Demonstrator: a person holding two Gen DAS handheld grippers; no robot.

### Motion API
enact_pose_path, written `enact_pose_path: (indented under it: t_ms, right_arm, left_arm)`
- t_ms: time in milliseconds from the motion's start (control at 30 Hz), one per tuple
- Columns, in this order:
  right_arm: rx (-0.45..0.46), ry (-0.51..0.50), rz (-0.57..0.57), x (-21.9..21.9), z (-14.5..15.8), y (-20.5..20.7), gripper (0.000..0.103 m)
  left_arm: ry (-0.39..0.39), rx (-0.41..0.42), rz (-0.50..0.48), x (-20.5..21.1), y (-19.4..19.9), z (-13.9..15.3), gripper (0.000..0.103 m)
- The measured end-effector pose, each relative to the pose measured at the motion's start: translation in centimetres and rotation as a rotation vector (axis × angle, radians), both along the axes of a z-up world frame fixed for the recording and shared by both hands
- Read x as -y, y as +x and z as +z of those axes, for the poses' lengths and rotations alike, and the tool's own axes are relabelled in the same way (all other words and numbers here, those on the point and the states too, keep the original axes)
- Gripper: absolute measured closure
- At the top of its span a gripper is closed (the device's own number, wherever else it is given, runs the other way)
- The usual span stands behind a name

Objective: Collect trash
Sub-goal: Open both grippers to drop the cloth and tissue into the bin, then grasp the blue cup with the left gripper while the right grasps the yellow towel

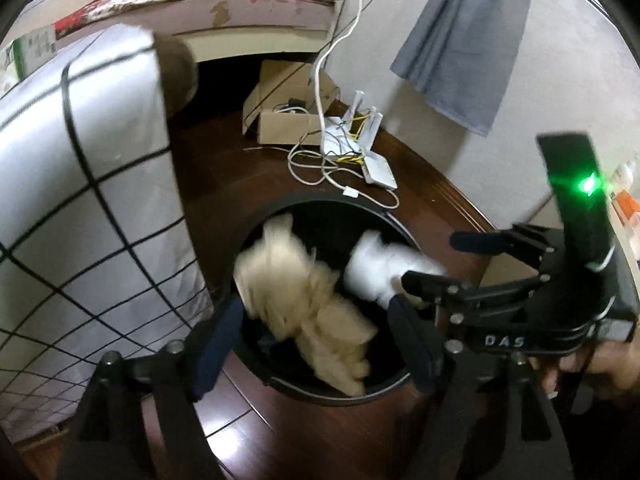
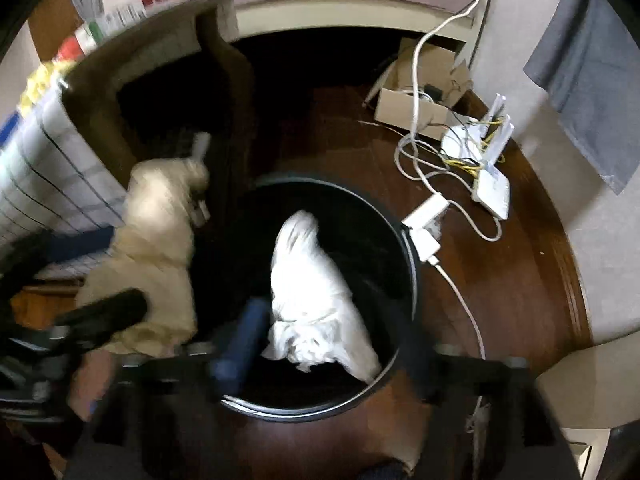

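The black trash bin (image 1: pixel 404 236) stands on the dark wooden floor (image 1: pixel 432 200), its round mouth facing up toward both cameras. 2 wads of trash are at its mouth. The cream crumpled paper (image 1: pixel 304 300) is blurred; its long axis runs from the bin's far-left rim toward the near rim in the left wrist view, and it lies between the widely spread fingers of the left gripper (image 1: pixel 316 344), with no finger visibly touching it. The white crumpled tissue (image 2: pixel 312 300) lies over the bin's middle, long axis running from the far rim toward the near rim, its narrow end pointing away from the right gripper (image 2: pixel 332 356). The tissue's near end sits beside the blue left finger (image 2: pixel 244 344); whether that gripper clamps it I cannot tell.

Beyond the bin's far-right rim lie a white router (image 2: pixel 490 188), tangled cables (image 2: pixel 416 160), a white power adapter (image 2: pixel 424 216) and an open cardboard box (image 2: pixel 412 108). A checked white bedsheet (image 1: pixel 88 200) hangs just left of the bin.
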State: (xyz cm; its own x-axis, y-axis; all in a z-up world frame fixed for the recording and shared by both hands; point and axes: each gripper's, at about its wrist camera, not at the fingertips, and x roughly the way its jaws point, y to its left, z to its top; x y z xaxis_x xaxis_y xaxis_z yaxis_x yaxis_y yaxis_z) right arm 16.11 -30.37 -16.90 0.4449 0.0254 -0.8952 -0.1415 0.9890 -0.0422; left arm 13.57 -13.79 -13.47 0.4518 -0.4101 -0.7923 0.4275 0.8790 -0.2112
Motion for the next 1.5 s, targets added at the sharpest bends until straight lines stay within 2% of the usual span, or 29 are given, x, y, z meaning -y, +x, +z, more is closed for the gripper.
enact_pose_path:
  t_ms: [133, 233, 300, 967, 1233, 1500]
  right_arm:
    - [-0.044, -0.04, -0.022, 0.7, -1.0, -0.2, 0.023]
    - [-0.039, -0.042, -0.031, 0.9, -0.7, -0.7, 0.014]
    - [-0.036, -0.049, -0.025, 0.5, -0.5, -1.0, 0.01]
    - [0.046, -0.035, 0.031, -1.5, 3.3, -2.9, 0.007]
    - [0.113, -0.045, 0.069, -2.9, 5.7, -3.8, 0.007]
    - [0.251, 0.007, 0.063, -3.7, 8.9, -4.3, 0.006]
  left_arm:
    - [0.019, -0.01, 0.035, -0.9, -0.1, -0.7, 0.022]
    - [0.044, -0.015, 0.07, -1.3, -0.1, -1.0, 0.014]
    - [0.055, -0.009, 0.085, -1.6, -0.1, -1.0, 0.014]
    - [0.09, 0.056, 0.124, -2.8, -1.6, 1.6, 0.013]
    - [0.075, 0.101, 0.157, -4.3, -2.3, 4.0, 0.012]
    - [0.055, 0.169, 0.211, -7.1, -3.3, 6.8, 0.012]
